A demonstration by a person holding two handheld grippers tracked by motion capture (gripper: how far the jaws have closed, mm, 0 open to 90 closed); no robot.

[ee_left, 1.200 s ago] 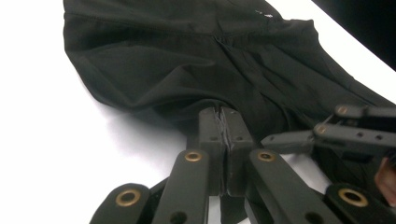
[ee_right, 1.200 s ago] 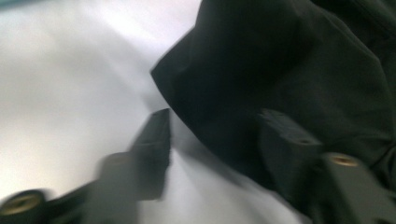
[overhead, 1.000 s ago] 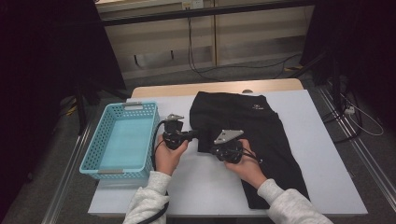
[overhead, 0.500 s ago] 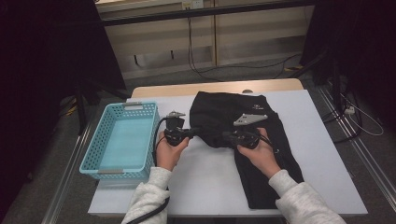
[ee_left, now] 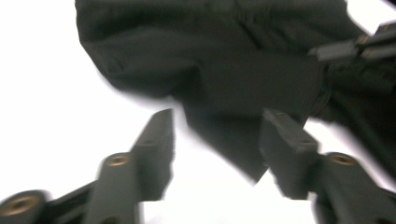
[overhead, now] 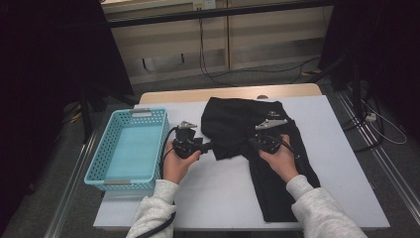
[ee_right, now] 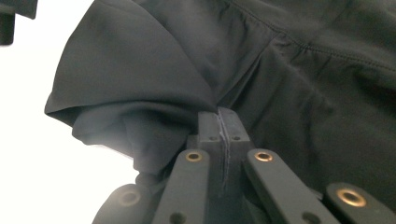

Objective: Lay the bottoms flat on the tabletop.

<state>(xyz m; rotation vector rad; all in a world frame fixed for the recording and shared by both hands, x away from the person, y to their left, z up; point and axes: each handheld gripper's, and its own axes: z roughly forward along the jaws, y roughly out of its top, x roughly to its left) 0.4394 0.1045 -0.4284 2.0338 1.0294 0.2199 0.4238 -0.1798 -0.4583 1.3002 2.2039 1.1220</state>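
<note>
While the right tongs [ee_right: 219,135] pinch the black garment [ee_right: 289,84], the left tongs [ee_left: 215,140] gape.

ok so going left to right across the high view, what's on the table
blue basket → left tool, jaws open at a corner of the fabric → black garment → right tool, shut on a fold of the garment
</note>
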